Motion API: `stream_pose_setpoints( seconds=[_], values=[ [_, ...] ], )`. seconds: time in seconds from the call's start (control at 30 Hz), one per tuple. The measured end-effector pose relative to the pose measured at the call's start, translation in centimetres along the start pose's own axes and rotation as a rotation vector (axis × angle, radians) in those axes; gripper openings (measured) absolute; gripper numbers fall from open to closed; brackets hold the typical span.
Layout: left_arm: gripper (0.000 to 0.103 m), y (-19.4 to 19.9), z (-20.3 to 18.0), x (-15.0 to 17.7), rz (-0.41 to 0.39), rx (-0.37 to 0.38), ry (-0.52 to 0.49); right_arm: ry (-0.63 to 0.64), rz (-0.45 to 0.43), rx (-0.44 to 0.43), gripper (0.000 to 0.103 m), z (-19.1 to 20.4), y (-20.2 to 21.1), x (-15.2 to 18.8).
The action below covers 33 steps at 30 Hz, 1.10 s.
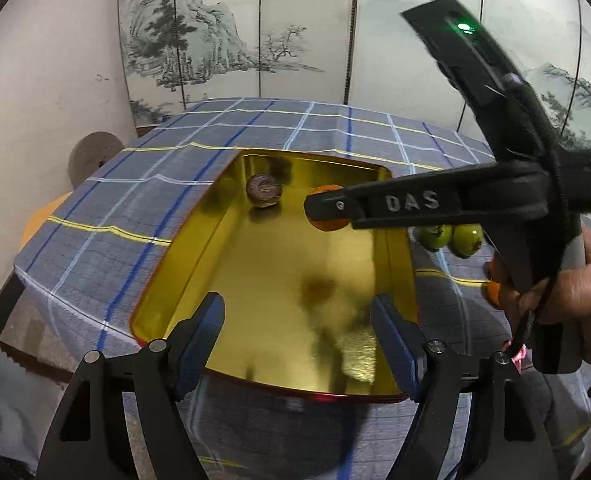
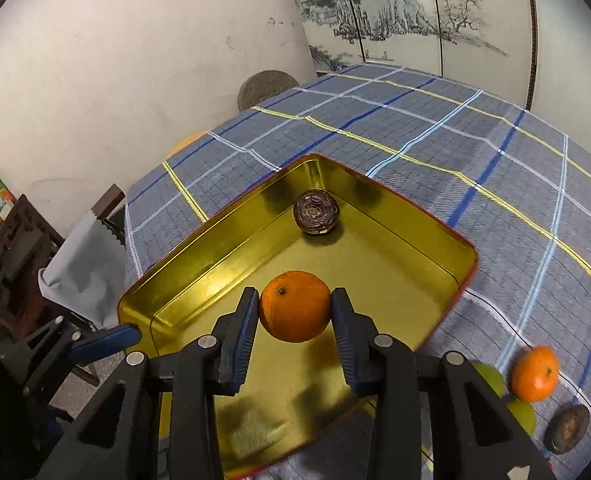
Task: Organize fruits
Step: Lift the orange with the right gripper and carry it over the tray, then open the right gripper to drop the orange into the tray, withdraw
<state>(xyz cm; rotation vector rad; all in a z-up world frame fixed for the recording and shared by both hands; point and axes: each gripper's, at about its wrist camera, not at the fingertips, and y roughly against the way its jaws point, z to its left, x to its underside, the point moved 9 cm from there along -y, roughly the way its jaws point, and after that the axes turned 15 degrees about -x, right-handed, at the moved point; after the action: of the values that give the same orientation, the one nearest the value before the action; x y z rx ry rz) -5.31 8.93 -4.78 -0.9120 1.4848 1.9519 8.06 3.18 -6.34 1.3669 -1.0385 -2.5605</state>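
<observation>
We've got the right gripper (image 2: 295,312) pinching an orange (image 2: 295,306) above the gold tin (image 2: 435,236), ready to drop near the dark fruit (image 2: 316,212) at 12 o'clock; left gripper (image 1: 297,336) jaws spread, empty.

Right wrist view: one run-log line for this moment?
right gripper: shut on orange, over gold tin | left gripper: open, empty | in tin: dark round fruit | on cloth: second orange
</observation>
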Motion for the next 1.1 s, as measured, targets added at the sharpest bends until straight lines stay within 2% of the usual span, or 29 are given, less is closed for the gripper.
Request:
stream_pose_setpoints(
  seconds=[0.17,0.5,0.7,1.0,1.03,1.1],
  values=[
    [0.079,-0.4,0.6,0.2,0.007,-0.018,0.005,-0.031,0.023,0.017,0.035,-0.6,-1.5,-0.8],
    [0.079,-1.1,1.7,0.9,0.035,-0.036,0.023,-0.087,0.025,0.023,0.036,-1.1,-3.1,-1.9],
    [0.079,-1.9,2.1,1.2,0.060,-0.036,0.023,-0.093,0.035,0.029,0.036,-1.1,-4.0,-2.0],
    [0.080,-2.1,2.3,1.1,0.052,-0.048,0.020,-0.084,0.027,0.017,0.037,-0.2,-4.8,-2.7],
    [0.080,-2.1,2.4,1.1,0.051,-0.049,0.018,-0.084,0.023,0.015,0.037,-0.1,-4.8,-2.7],
    [0.080,-2.1,2.4,1.1,0.049,-0.052,0.017,-0.088,0.002,-0.005,0.046,0.2,-4.7,-3.0]
  ],
)
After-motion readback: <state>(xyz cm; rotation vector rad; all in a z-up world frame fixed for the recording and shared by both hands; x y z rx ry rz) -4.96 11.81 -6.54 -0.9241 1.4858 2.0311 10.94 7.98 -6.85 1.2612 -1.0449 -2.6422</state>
